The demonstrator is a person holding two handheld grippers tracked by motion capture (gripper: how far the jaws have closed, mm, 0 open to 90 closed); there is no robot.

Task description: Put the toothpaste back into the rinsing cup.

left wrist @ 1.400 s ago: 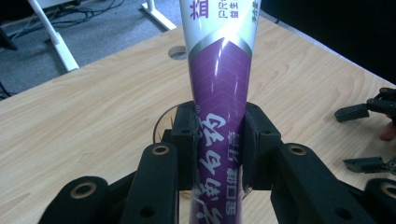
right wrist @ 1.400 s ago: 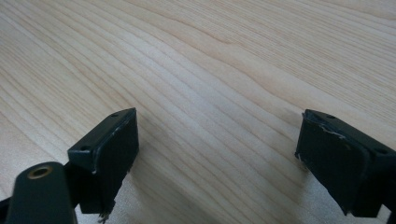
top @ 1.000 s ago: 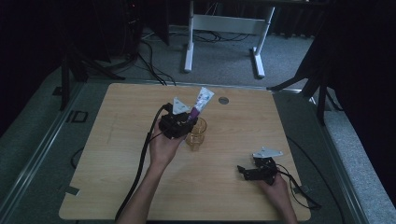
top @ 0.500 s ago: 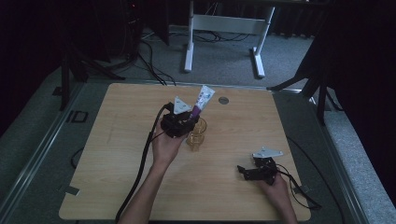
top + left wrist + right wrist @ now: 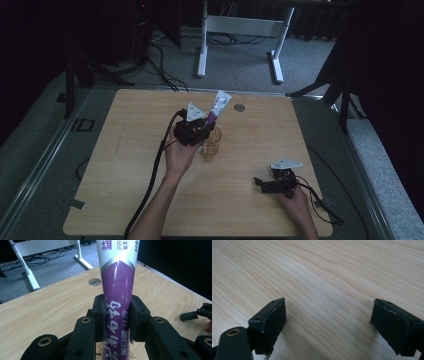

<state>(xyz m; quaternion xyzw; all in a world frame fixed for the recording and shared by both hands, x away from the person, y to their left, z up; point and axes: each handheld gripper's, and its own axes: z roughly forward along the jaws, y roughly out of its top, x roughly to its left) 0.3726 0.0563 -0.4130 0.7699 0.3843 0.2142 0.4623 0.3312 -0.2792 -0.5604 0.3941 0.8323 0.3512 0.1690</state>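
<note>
Dim room, grey carpet floor [image 5: 240,70], white desk frame [image 5: 240,30] behind with cables lying around it. Light wooden table [image 5: 125,200] with a round cable hole [image 5: 239,107] near the far edge, seen also in my left gripper view [image 5: 94,281].

My left gripper [image 5: 197,125] is near table centre, toward the far side, hand [image 5: 180,155] wrapped round its body, cable [image 5: 150,190] trailing back toward me. Jaws pinched on a toothpaste tube [image 5: 216,109], purple low down and white at the flat end. In the left gripper view [image 5: 117,315] both pads [image 5: 100,312] press the purple part of the tube [image 5: 117,277], which rises between them and leaves the top of frame; printed characters on it. Tube tilts up and away to the right in the high view. Lower end sits over or in a clear amber glass cup [image 5: 211,145] standing upright just right of my hand; can't tell if it touches the cup.

My right gripper [image 5: 272,182] is at the near right of the table, well apart from the cup, hand [image 5: 295,200] behind it. Right gripper view [image 5: 328,322]: jaws spread wide, nothing between them, bare wood grain beneath, pads [image 5: 274,317] worn at the edges.
</note>
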